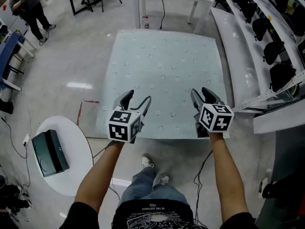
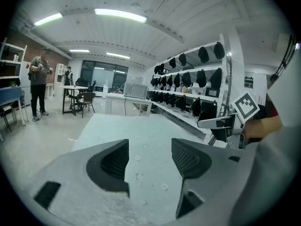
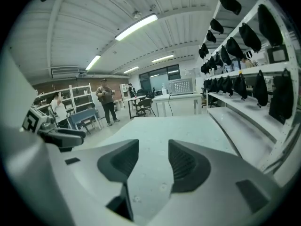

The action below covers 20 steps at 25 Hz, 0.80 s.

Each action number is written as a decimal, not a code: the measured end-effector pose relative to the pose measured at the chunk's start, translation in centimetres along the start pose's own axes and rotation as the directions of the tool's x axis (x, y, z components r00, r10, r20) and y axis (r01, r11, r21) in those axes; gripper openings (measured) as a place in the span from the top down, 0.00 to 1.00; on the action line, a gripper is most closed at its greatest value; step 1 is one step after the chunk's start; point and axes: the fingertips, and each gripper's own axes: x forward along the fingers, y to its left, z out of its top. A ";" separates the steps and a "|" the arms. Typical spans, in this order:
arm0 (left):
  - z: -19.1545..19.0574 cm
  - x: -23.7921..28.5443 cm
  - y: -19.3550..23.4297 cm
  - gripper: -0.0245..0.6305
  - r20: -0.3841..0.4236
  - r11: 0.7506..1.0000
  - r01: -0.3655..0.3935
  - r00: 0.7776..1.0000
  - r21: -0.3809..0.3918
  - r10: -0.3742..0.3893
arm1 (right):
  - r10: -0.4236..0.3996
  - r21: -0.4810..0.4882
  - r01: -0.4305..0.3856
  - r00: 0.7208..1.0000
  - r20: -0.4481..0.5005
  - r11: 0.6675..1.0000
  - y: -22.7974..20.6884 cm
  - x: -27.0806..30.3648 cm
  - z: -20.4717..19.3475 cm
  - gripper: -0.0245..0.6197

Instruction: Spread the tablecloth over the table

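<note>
Both forearms are reaching straight ahead from the body, roughly parallel, and ending just short of the near rim of the table (image 1: 162,137). The left gripper (image 1: 137,100) and right gripper (image 1: 202,95) are hanging side by side, well apart, over the near strip of the tablecloth (image 1: 164,66). Both are pointing away and slightly down, with the marker cubes facing up.

Jaws: both sets are standing apart and gripping nothing. Each gripper view is showing only bare cloth through the gap.

The tablecloth is pale blue-green with small dots. It's lying flat across the whole top, with no visible folds.

Head view only:
- A round white side table (image 1: 78,142) is sitting at lower left with a black box (image 1: 49,152) on it.
- The person's shoes are showing below the table's near edge.
- A cable is running across the floor.

Gripper views only:
- Ceiling strip lights (image 2: 120,14) are showing.
- The rack (image 2: 188,86) is showing side-on, with dark caps hanging in rows along its shelves.
- Glazed windows are running along the far wall.

Each gripper view is catching the other gripper at its edge. Left gripper view is showing the standing person (image 2: 39,86) at far left. Right gripper view is showing two people near the shelving.
</note>
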 end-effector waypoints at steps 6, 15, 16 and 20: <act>-5.6 -2.4 -2.0 0.53 -0.032 0.995 -0.034 0.999 -0.099 0.031 | 0.040 0.076 -0.039 0.999 -0.001 0.996 0.9 -3.0 -4.8 0.65; -15.0 -5.7 -4.8 0.53 -0.099 0.953 -0.099 0.992 -0.285 0.074 | 0.067 0.226 -0.066 0.998 0.002 0.972 1.5 -8.0 -12.9 0.65; -16.0 -6.1 -4.9 0.53 -0.107 0.946 -0.107 0.991 -0.307 0.078 | 0.066 0.248 -0.064 0.998 0.001 0.966 1.5 -8.4 -13.8 0.65; -19.4 -7.3 -4.9 0.53 -0.120 0.897 -0.136 0.988 -0.421 0.094 | 0.065 0.353 -0.058 0.998 -0.007 0.934 1.6 -9.8 -17.5 0.65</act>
